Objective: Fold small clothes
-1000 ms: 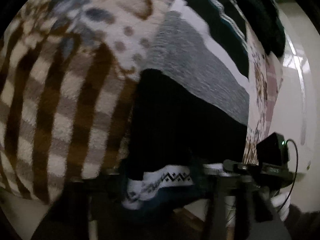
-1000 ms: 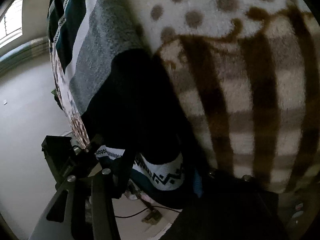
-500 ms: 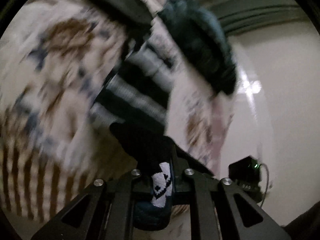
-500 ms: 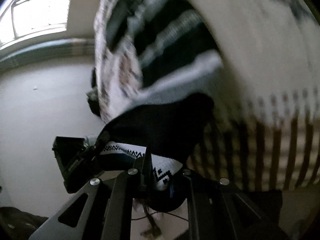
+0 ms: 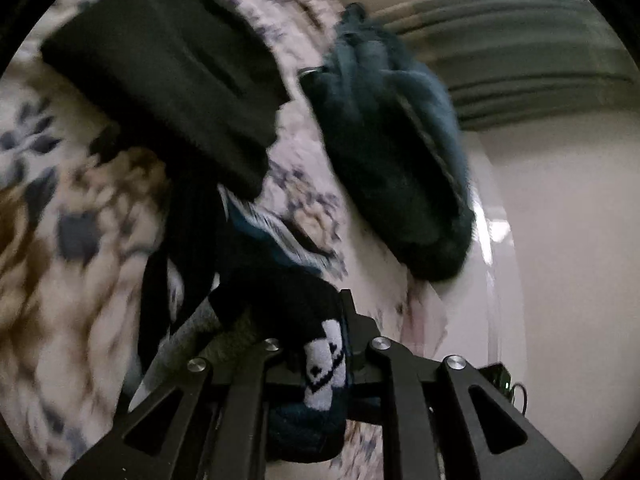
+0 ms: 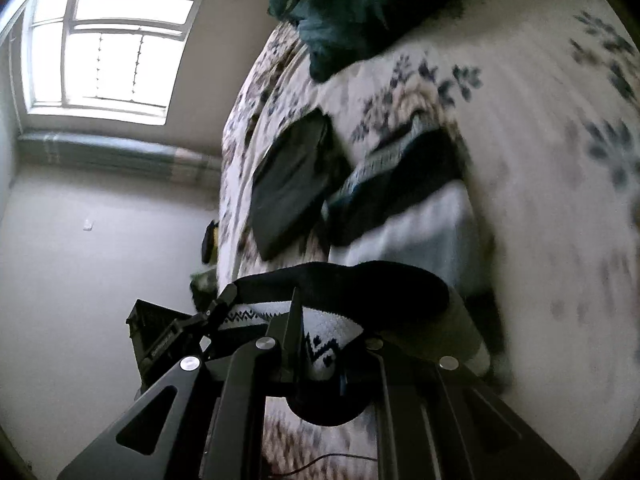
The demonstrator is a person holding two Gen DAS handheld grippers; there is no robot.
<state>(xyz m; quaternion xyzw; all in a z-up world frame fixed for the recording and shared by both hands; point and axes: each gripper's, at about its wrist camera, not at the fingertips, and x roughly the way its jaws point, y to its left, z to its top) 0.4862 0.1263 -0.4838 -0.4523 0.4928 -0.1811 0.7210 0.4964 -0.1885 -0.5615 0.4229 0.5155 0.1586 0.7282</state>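
2 wrist cams, close, angled down at bed (image 5: 92, 280)

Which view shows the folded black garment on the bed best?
Right wrist: the black garment shows whole, flat on the bedspread. Left wrist shows it closer but blurred, with its lower edge hidden.

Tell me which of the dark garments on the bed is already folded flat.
The plain black garment beside the striped knit: a neat flat rectangle. The teal fleece lies bunched, and the striped knit hangs from both jaws.
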